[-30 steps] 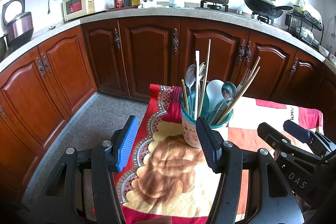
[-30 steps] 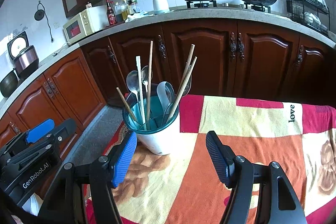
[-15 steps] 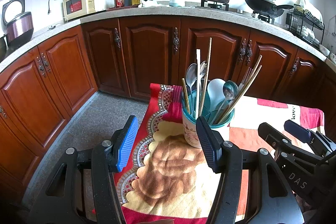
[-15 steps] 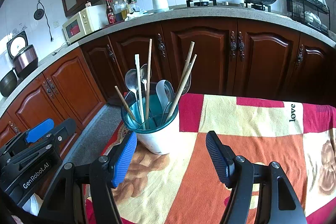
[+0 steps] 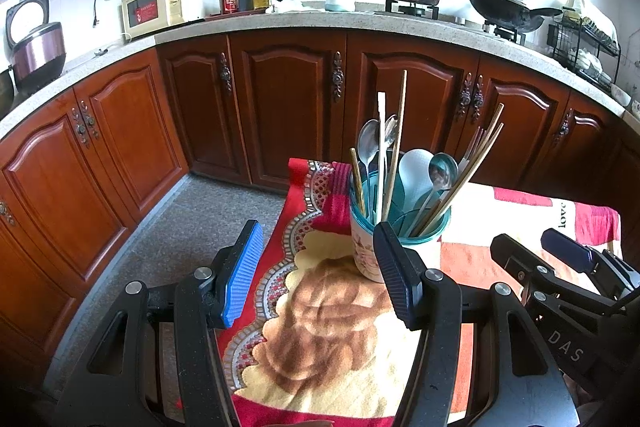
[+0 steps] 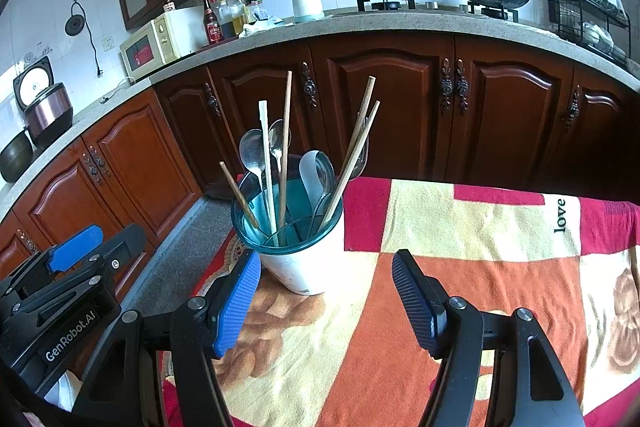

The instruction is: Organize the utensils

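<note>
A white utensil holder with a teal rim (image 5: 368, 251) (image 6: 304, 267) stands on a patterned cloth. It holds several wooden chopsticks (image 6: 285, 147), metal spoons (image 6: 251, 151) and a white spoon (image 5: 416, 171). My left gripper (image 5: 320, 267) is open and empty, just short of the holder, which sits behind its right finger. My right gripper (image 6: 324, 303) is open and empty, with the holder just ahead between its fingers. Each gripper shows in the other's view, the right one (image 5: 560, 259) and the left one (image 6: 80, 255).
The cloth-covered table (image 6: 460, 267) drops off at its left edge to a grey floor (image 5: 192, 227). Dark wooden cabinets (image 5: 288, 99) and a stone counter with a microwave (image 5: 160, 5), bottles, a pot and a wok run behind.
Both views have crept slightly nearer the holder. Both grippers stay open and nothing else has moved.
</note>
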A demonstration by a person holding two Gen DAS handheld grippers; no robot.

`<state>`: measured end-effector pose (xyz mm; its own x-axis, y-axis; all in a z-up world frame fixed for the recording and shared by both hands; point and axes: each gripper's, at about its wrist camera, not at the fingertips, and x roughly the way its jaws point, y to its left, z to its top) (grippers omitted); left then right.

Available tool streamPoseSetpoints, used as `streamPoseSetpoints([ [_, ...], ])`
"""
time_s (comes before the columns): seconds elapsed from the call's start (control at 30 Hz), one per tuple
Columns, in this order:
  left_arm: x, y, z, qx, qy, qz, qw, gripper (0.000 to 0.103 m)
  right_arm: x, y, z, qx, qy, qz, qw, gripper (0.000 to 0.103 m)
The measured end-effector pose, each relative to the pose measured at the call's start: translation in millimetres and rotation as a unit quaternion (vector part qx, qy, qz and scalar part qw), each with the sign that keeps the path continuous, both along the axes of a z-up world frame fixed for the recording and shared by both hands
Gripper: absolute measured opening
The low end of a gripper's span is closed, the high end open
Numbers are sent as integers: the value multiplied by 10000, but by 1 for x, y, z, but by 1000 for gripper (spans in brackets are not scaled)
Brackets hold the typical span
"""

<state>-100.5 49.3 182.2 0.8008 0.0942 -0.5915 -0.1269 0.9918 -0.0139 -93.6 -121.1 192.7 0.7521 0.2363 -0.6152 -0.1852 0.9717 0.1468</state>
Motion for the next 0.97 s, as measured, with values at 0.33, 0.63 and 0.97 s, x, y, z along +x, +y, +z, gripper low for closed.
streamPoseSetpoints([
  [0.33,1,0,-1,0,14,-3,10000,58,2,3,-4,-6,22,15,10000,66],
  [0.63,3,-1,-9,-1,75,16,10000,58,4,4,-8,-9,61,19,10000,66],
  [0.97,0,-10,-14,78,50,-91,9999,58,6,-7,-14,58,79,-17,10000,66],
])
